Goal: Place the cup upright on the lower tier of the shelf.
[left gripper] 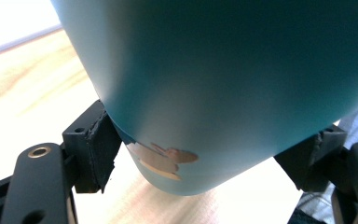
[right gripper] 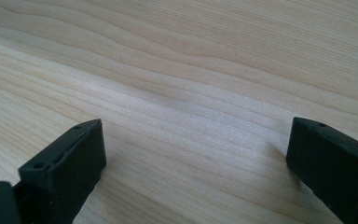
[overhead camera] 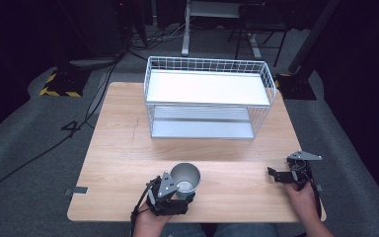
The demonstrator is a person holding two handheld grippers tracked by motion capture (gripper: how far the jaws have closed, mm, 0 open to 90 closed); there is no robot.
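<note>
Upright teal cup [overhead camera: 185,178], mouth up, clamped in left tongs [overhead camera: 177,195]; right tongs [overhead camera: 282,175] agape, empty.

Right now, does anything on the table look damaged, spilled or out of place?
One small flaw: the teal cup held in the left claw has a patch near its base where the coating looks chipped off. Nothing is spilled, and the wire shelf stands straight on the table.
</note>
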